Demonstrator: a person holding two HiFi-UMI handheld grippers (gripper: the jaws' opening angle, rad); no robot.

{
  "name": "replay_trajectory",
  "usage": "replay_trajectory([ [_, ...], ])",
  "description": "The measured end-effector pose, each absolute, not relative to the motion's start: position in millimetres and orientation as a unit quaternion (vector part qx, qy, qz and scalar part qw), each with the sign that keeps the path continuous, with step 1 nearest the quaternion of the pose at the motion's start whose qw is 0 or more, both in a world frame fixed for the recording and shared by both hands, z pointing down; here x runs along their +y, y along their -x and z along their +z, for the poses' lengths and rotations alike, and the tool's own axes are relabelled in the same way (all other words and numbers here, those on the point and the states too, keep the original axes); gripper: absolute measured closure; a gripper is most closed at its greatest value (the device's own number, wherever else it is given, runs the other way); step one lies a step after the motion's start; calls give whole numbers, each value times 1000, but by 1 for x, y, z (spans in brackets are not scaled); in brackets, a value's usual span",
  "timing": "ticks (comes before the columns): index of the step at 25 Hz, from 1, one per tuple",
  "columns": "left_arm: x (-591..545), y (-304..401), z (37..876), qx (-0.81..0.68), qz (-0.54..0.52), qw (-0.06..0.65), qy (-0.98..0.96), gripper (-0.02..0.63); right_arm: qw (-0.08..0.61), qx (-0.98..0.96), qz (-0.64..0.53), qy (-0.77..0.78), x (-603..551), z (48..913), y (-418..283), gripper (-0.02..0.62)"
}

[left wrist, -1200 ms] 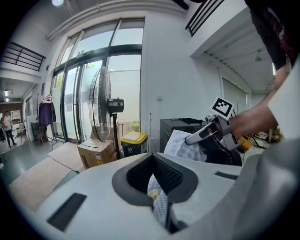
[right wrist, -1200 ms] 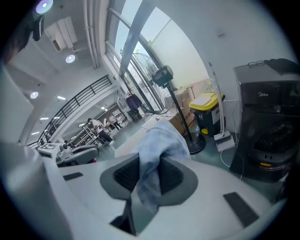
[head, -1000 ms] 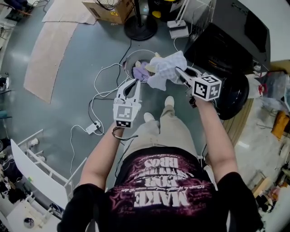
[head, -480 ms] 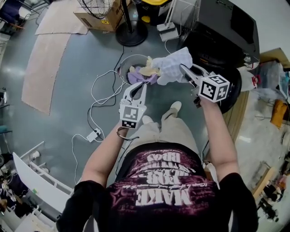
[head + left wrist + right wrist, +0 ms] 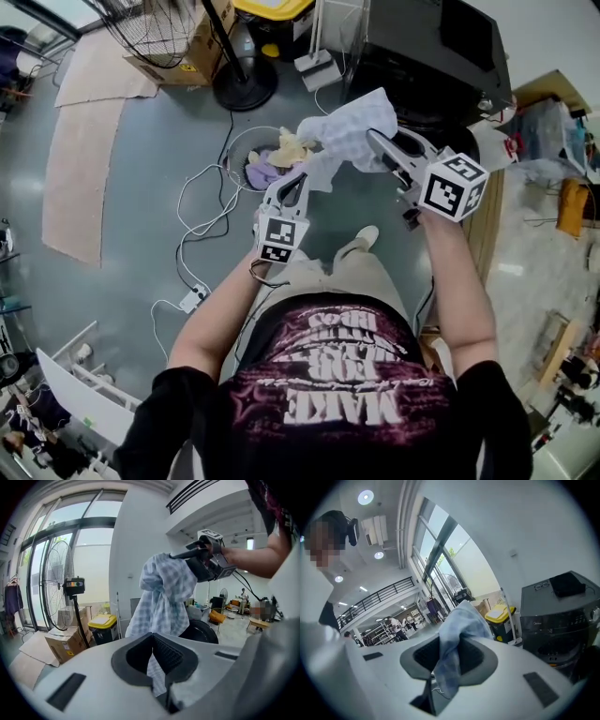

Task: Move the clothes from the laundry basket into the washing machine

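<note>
A checked cloth (image 5: 349,131) hangs above the floor, pinched at its top fold by the right gripper (image 5: 377,142), whose jaws press on the bunched fabric. The cloth's long axis runs down and away from those jaws toward the left gripper (image 5: 297,182). That gripper's jaws are pressed together just beside the trailing hem; the left gripper view shows fabric behind their slit, but not clearly whether any of it is nipped.

The laundry basket (image 5: 236,150), with purple and yellow clothes in it, sits on the floor below and to the left of the cloth. The black washing machine (image 5: 427,56) stands ahead and to the right, close beyond the right gripper, so the right hand is plainly the nearer one.

The next move likely turns on swinging the cloth rightward to the machine's front. The path there looks open, with the person's shoe (image 5: 367,235) and bare floor beneath. A fan stand (image 5: 246,92) and white cables (image 5: 202,202) lie to the left, away from that route. The loose tail could catch on the machine's edge.
</note>
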State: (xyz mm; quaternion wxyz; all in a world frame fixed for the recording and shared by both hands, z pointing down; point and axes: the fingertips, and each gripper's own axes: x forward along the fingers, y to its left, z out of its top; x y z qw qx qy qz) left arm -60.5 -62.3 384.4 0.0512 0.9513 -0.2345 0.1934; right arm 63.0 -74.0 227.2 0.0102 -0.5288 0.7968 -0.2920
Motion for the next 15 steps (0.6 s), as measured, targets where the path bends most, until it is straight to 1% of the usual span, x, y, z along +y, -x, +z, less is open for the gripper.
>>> replay_trajectory([
  [6, -61, 1, 392, -210, 197, 56, -956, 605, 19, 820, -269, 506, -64, 186, -82, 497],
  [7, -61, -8, 391, -206, 195, 59, -957, 587, 19, 822, -265, 503, -64, 181, -85, 497],
  [9, -59, -25, 390, -194, 192, 67, -960, 518, 21, 826, -260, 500, -63, 173, -93, 497],
  [13, -51, -58, 394, -154, 198, 81, -965, 419, 26, 829, -257, 496, -61, 164, -111, 497],
  [14, -50, -66, 398, -148, 206, 81, -964, 401, 29, 830, -258, 494, -60, 163, -115, 497],
  [15, -50, -74, 403, -146, 215, 81, -962, 396, 32, 831, -259, 492, -59, 161, -120, 497],
])
